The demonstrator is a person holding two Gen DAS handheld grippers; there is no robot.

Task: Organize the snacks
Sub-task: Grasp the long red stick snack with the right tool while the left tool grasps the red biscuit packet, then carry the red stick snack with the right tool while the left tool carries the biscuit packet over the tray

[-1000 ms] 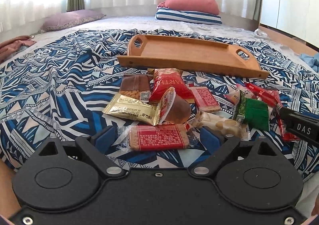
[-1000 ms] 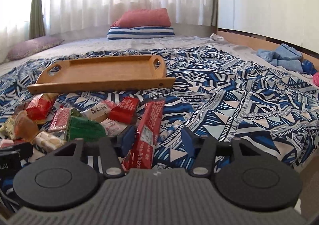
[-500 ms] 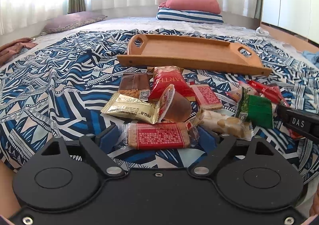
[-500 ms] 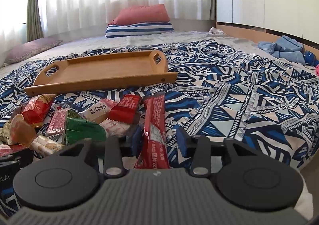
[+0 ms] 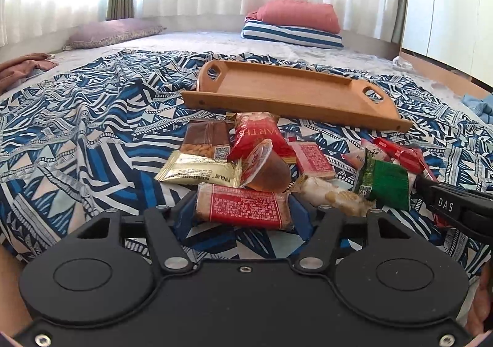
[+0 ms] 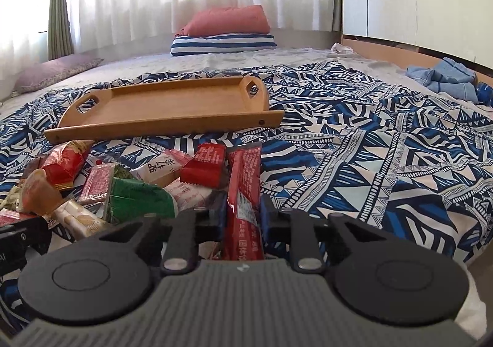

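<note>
A pile of snack packets lies on the patterned blue bedspread in front of an empty wooden tray (image 5: 295,91), which also shows in the right wrist view (image 6: 172,100). My left gripper (image 5: 243,214) is shut on a red biscuit packet (image 5: 246,207), its blue pads against both ends. My right gripper (image 6: 242,217) is shut on a long red snack bar (image 6: 245,190) that stands upright between the pads. Other snacks include a gold packet (image 5: 197,168), a jelly cup (image 5: 265,167), a brown almond packet (image 5: 208,139) and a green packet (image 6: 138,199).
The right gripper's black body (image 5: 459,208) shows at the right edge of the left wrist view. Stacked red and striped pillows (image 6: 225,30) lie at the far end of the bed. Blue clothes (image 6: 443,77) lie at the right. A purple cushion (image 5: 114,33) is at far left.
Both grippers have closed from open: the left onto the red biscuit packet, the right onto the long red bar, which now stands more upright.
</note>
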